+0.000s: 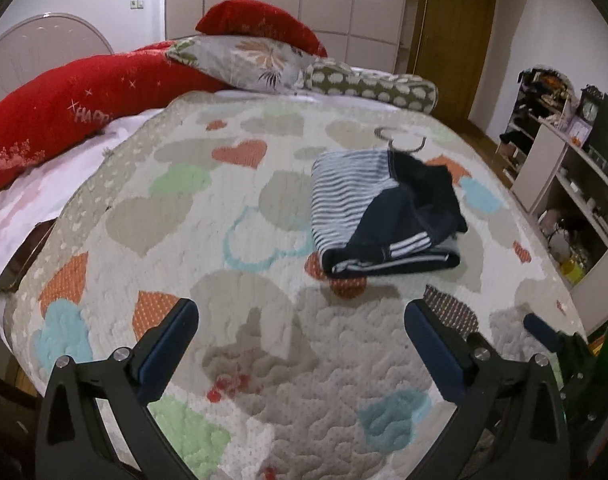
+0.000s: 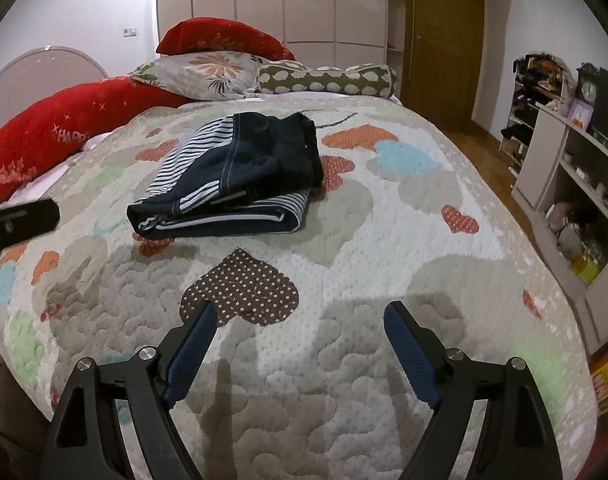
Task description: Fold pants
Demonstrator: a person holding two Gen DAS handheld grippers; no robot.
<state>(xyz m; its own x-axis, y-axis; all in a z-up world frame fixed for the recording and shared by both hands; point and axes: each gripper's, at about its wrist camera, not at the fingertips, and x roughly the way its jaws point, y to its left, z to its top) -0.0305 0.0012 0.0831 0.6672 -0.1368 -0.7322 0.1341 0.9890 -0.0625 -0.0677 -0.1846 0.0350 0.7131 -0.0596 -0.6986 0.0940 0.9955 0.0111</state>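
Observation:
The pants [image 1: 384,216], navy with white-striped panels, lie folded into a compact bundle on the heart-patterned quilt [image 1: 231,208]. In the right wrist view the pants [image 2: 231,180] sit ahead and left of centre. My left gripper [image 1: 301,312] is open and empty, held above the quilt well short of the bundle. My right gripper [image 2: 299,312] is open and empty too, above a brown dotted heart patch, also short of the bundle. The right gripper's blue finger tip [image 1: 542,330] shows at the right edge of the left wrist view. The left gripper's black body [image 2: 19,218] shows at the left edge of the right view.
Red pillows [image 1: 83,104], a floral pillow [image 1: 247,60] and a green bolster [image 1: 376,84] lie at the bed's head. A phone [image 1: 23,256] lies at the bed's left edge. A shelf unit [image 1: 576,184] stands to the right, a wooden door [image 1: 452,40] behind.

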